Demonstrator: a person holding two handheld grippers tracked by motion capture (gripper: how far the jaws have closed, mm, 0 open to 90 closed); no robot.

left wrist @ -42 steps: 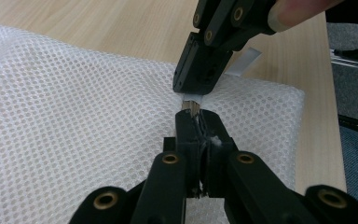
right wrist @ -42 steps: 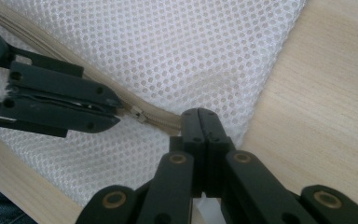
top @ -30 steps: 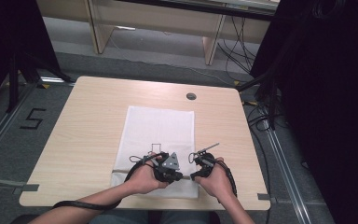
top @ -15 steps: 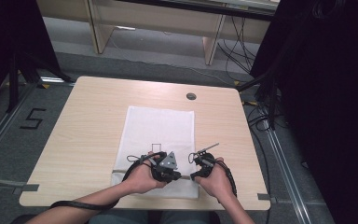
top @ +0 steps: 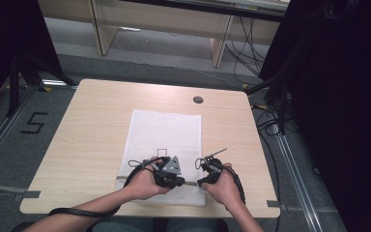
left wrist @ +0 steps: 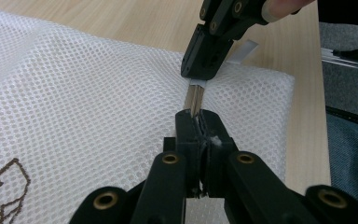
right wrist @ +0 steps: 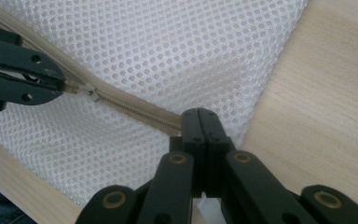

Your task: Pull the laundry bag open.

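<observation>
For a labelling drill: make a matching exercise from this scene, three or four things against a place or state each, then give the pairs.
1. left tool
2. right tool
3. mesh bag
4. round hole

A. far part of the table top
B. shut on the zipper near the bag's corner
C. lying flat on the table
D. shut on the zipper pull

Pairs: 1-D, 2-B, 3-C, 4-A

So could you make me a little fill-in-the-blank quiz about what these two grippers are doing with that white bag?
1. The mesh bag lies flat on a table made of ______.
2. Both grippers are pinching the bag's ______, which runs along its near edge.
3. In the right gripper view, the left gripper is clamped right beside the zipper's small metal ______.
4. The right gripper has its jaws ______.

Missing words: wood; zipper; slider; shut
</observation>
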